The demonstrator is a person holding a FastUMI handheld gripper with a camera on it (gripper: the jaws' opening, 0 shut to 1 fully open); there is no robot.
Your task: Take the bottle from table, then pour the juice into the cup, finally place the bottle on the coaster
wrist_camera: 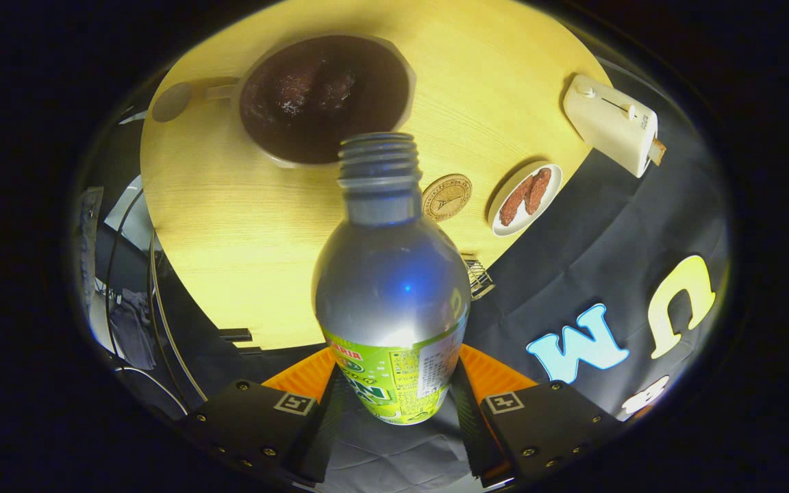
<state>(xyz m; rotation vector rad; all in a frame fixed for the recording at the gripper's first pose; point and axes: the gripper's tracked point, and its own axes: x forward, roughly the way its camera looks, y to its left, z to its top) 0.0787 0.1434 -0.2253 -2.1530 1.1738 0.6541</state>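
A silver metal bottle (391,287) with a green label sits between my two fingers, which press on its lower body, so the gripper (393,390) is shut on it. The bottle is tipped forward, its open threaded mouth pointing at the cup (326,96). That cup is a wide pale mug with a handle, and it holds dark liquid with some foam. A round cork coaster (446,197) lies on the yellow wooden table (230,226), just past the bottle's neck and to its right.
A small white plate (524,198) with two brown pieces of food rests to the right of the coaster near the table's edge. A cream toaster (611,123) stands further out on the right. A small wire rack (478,276) shows beside the bottle.
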